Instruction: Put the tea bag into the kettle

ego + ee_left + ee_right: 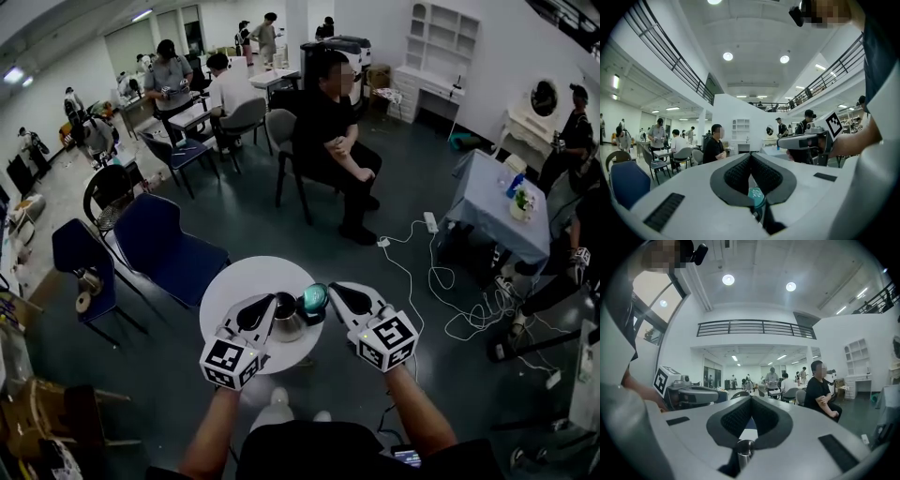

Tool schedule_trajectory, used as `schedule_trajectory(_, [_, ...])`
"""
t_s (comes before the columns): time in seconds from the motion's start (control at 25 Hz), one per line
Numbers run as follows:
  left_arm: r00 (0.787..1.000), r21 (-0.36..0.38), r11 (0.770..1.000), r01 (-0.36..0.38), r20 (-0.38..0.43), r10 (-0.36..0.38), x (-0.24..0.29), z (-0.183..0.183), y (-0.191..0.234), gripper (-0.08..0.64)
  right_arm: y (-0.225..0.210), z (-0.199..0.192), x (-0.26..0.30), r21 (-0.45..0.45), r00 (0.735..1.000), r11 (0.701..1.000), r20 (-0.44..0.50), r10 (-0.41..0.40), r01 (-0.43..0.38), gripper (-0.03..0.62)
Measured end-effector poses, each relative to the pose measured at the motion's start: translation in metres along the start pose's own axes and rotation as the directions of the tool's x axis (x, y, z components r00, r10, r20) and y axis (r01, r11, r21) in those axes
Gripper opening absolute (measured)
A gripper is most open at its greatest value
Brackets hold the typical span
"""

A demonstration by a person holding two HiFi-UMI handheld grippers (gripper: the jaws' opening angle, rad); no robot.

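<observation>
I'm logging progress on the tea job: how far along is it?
Nothing looks done: no tea bag shows in any view, though the kettle is too dark inside to check. In hand: nothing. The left tool and right tool are both shut and empty, above the round white table near the kettle and a teal object. Still to do: find the bag, grip it, drop it in.
</observation>
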State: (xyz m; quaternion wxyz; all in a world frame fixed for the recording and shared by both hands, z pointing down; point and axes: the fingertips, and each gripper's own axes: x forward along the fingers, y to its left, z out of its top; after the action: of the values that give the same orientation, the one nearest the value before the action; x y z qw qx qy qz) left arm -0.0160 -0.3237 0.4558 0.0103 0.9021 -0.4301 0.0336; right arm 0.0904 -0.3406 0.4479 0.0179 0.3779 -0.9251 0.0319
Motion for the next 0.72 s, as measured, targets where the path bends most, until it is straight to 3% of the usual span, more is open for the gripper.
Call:
schedule_trajectory(0.4, [1.000, 0.000, 1.000, -0.027, 0.012, 0.027, -0.006, 0.000, -0.026, 0.015, 0.002, -0.006, -0.026, 0.008, 1.000, 1.000, 0.003, 0.025, -0.025, 0.016])
schedule_trajectory(0.72, [0.998, -0.011, 0.999, -0.043, 0.037, 0.043, -0.009, 0.006, -0.024, 0.015, 0.003, -0.003, -0.026, -0.008, 0.999, 0.999, -0.007, 0.044, -0.044, 0.015])
